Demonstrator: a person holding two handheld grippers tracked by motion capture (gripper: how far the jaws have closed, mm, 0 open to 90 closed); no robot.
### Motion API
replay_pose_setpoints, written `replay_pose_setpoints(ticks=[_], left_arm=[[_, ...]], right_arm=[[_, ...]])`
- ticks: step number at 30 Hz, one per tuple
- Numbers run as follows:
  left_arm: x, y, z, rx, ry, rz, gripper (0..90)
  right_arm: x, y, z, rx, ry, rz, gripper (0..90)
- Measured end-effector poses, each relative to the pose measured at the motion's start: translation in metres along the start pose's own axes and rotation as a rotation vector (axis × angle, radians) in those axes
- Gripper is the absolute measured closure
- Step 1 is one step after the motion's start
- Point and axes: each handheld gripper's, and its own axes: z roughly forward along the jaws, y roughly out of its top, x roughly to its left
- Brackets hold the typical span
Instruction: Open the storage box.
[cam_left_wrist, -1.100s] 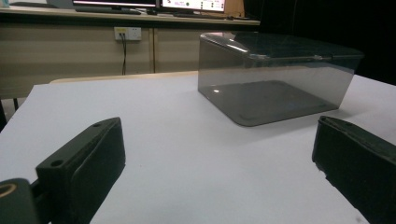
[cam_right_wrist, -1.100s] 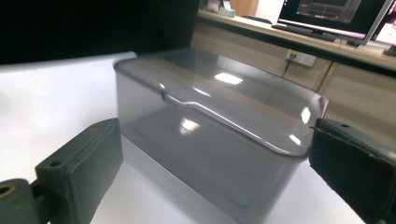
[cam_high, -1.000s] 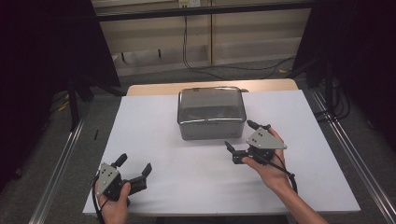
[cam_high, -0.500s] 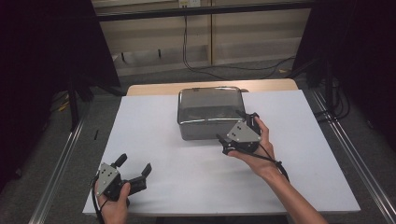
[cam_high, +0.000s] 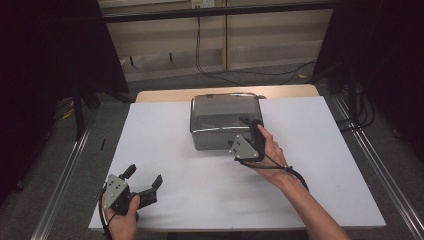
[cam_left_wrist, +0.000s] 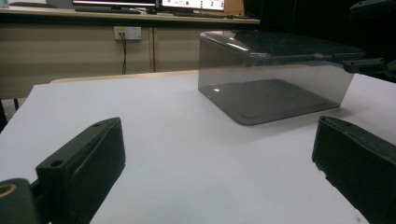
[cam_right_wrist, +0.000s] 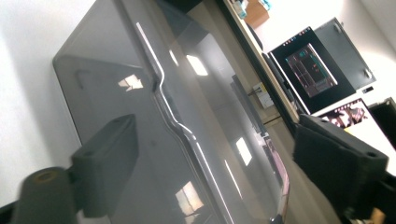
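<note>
A smoky see-through box (cam_high: 224, 120) with a lid stands at the back middle of the white table (cam_high: 320, 165). My right gripper (cam_high: 249, 131), rolled on its side, is at the box's front right corner. In the right gripper view the right gripper (cam_right_wrist: 219, 158) is open. One jaw lies over the side wall and the other above the lid (cam_right_wrist: 196, 107), with the lid's rim between them. My left gripper (cam_high: 145, 176) rests open at the front left, far from the box. In the left gripper view the left gripper (cam_left_wrist: 215, 177) holds nothing, and the box (cam_left_wrist: 275, 79) stands ahead.
Bare white tabletop lies between the left gripper and the box. Dark metal rails (cam_high: 375, 165) run along both sides of the table. A wooden edge (cam_high: 165, 95) shows behind the box. Monitors (cam_right_wrist: 308, 65) stand far behind.
My right gripper has moved left and forward to the box's front right corner and rolled onto its side. The left gripper has stayed put.
</note>
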Motion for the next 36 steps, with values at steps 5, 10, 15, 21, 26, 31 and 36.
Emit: replay_pose_setpoints(ticks=[5,10,15,21,26,31,36], left_arm=[[0.001,0.000,0.000,0.004,-0.002,-0.001,2.6],[0.001,0.000,0.000,0.004,0.001,0.002,2.6],[0.000,0.000,0.000,0.005,-0.002,0.004,2.6],[-0.001,0.000,0.001,0.010,-0.009,0.005,2.6],[0.000,-0.001,0.001,0.008,-0.006,0.005,2.6],[0.000,-0.001,0.001,0.009,-0.003,0.006,2.6],[0.000,0.000,0.001,0.009,-0.004,0.013,2.6]], right_arm=[[0.006,0.001,0.003,0.008,-0.010,-0.106,29.1],[0.011,0.006,0.005,0.019,-0.021,-0.197,40.1],[0.017,0.008,0.007,0.029,-0.026,-0.266,49.6],[0.020,0.007,0.008,0.038,-0.036,-0.314,57.7],[0.023,0.007,0.010,0.052,-0.047,-0.365,65.6],[0.024,0.007,0.011,0.055,-0.045,-0.364,68.8],[0.027,0.009,0.012,0.057,-0.044,-0.393,73.5]])
